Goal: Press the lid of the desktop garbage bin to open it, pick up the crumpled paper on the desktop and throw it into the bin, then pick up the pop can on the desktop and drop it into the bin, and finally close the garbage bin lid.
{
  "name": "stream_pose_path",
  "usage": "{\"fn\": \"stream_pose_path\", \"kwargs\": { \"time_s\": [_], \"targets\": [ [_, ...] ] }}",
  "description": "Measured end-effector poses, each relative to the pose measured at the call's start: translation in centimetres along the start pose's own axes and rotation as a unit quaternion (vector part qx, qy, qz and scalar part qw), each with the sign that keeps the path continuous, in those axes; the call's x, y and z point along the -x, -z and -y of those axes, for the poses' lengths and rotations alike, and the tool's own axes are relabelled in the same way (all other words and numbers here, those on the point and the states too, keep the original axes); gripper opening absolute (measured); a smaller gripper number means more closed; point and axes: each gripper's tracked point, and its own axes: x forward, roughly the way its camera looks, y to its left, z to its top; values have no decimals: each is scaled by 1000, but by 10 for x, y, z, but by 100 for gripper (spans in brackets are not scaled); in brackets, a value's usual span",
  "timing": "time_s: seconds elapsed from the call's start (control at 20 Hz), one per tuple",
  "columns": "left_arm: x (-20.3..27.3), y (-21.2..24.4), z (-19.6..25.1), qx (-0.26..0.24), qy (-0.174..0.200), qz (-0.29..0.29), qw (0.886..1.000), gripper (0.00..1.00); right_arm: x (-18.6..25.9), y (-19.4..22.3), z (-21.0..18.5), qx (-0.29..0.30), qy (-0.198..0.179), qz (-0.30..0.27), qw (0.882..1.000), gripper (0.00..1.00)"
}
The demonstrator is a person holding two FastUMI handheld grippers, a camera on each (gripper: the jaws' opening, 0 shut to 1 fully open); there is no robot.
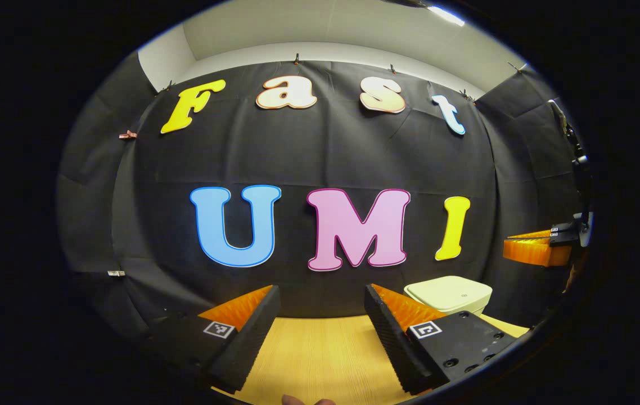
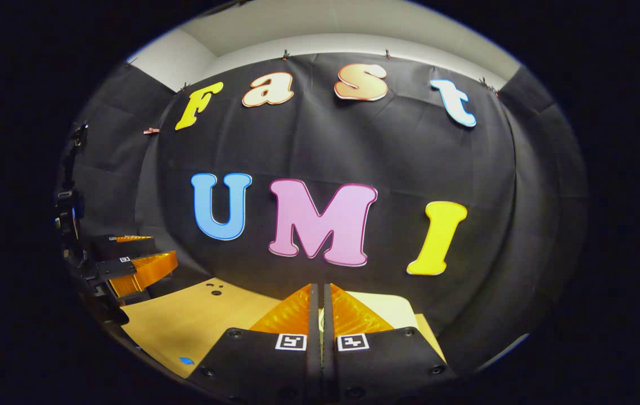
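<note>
In the left gripper view, the left gripper [image 1: 323, 292] stands nearest, its two wedge-shaped fingers [image 1: 247, 337] spread wide apart with nothing between them; their inner faces are finely ribbed, and each flat body carries a small square printed marker. Under them runs the table [image 1: 320, 354], a smooth pale wood-grain top. Just beyond the tip of that gripper's right-hand finger sits the garbage bin [image 1: 449, 293], a cream plastic box with rounded corners. Its lid lies flat and shut, glossy, with a small round button mark near the middle, and its long axis runs roughly across the view, parallel to the cloth wall right behind it. Farther right of the bin, higher up, the right gripper [image 1: 533, 247] pokes in from the edge.

In the right gripper view, the right gripper's fingers [image 2: 297, 315] are pressed together, holding nothing, and the bin's pale lid [image 2: 387, 306] lies just behind their tips.
</note>
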Motion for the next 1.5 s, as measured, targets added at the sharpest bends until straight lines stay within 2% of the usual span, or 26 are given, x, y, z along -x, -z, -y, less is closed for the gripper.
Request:
{"fn": "stream_pose_path", "kwargs": {
  "time_s": [0.05,0.3,0.45,0.75,1.1,1.5],
  "targets": [
    [0,1,0,0,-1,0,1000,97,-1,1,8,6,6,-6,1000,5],
    [2,2,-3,0,-3,-1,1000,97,-13,6,32,16,12,-37,999,5],
    [3,2,-3,1,-4,0,1000,97,-25,12,41,-1,7,-65,998,5],
    [6,3,-3,2,-7,0,1000,97,-56,28,66,7,1,-109,994,5],
    [11,4,-8,0,-18,-4,1000,97,-90,60,78,-21,-19,-167,986,5],
    [14,7,-13,-4,-31,-7,1000,97,-126,109,94,-28,-19,-229,973,5]
  ]
}}
